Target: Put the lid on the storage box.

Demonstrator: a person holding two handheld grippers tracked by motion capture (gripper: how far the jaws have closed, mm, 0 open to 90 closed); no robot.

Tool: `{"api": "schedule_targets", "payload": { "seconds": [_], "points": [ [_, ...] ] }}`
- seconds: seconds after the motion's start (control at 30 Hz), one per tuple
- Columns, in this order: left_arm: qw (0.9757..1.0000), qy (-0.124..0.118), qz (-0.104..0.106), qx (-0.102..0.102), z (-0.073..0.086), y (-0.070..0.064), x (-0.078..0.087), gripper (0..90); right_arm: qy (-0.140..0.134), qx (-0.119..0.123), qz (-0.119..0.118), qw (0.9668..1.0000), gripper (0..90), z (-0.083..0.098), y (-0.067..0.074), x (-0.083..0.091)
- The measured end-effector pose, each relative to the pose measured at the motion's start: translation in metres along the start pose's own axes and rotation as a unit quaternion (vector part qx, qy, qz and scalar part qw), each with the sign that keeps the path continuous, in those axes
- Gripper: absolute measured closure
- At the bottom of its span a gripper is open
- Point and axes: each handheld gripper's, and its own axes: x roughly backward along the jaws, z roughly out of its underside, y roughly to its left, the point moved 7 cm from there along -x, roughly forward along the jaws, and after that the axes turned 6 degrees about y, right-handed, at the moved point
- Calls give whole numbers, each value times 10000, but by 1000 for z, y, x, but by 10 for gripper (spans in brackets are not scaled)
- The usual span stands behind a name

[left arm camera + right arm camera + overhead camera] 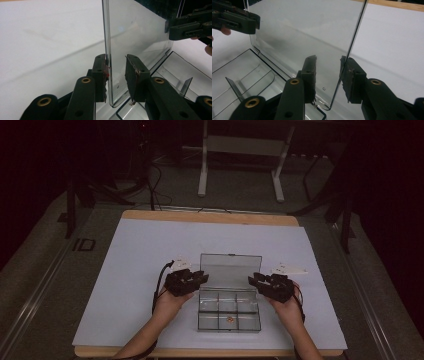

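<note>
Black jaws rise from the bottom of the left gripper view, their lower links cut off by the frame edge. The left gripper (116,75) straddles the side edge of the clear lid (140,32), which stands upright. One pad touches the lid's edge, while the other stands off it with a plain gap, so the jaws are open around the lid and not clamped on it. At the upper right of that view the other gripper shows in part, with a fingertip behind it, cropped by the frame.

Much the same shows in the right gripper view. The right gripper (328,77) brackets the lid's opposite edge; one pad lies against or very close to the edge, and whether it truly touches is hard to tell. The other pad is clearly apart, so these jaws are open too.

From the high view, the clear plastic box (229,314) sits near the front of the white sheet (130,270) covering the table, between the two hands. Its lid stands open at the back. The dim light makes the box's dividers faint. A small orange item (230,319) lies in one front compartment, too small to identify. Two white tags (289,269) lie on the sheet beside the grippers, partly hidden by them.
</note>
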Motion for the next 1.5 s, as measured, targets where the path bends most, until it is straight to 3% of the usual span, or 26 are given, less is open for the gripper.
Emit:
{"api": "schedule_targets", "payload": {
  "seconds": [0.43, 0.53, 0.8, 1.0, 1.27, 1.5],
  "points": [
    [9999, -80, 47, -126, 0, -8, 13, 739, -207, 67, -36, 9998, 713, -2, 3, 18],
    [9998, -82, 38, -162, 1, -10, 15, 739, -294, 13, -172, 9994, 728, -3, 5, 25],
    [9996, -58, -53, -269, 5, -15, 20, 740, -187, 174, -69, 9997, 782, 2, 6, 31],
    [9995, -82, -99, -274, 9, -16, 23, 739, -151, 90, -157, 9997, 844, 9, 5, 36],
    [9997, -34, -58, -230, 17, -16, 27, 780, -109, 109, -197, 9997, 848, 14, 7, 37],
    [9992, 10, -117, -382, 19, -19, 29, 781, -68, 125, -237, 9996, 847, 18, 9, 39]
  ]
}}
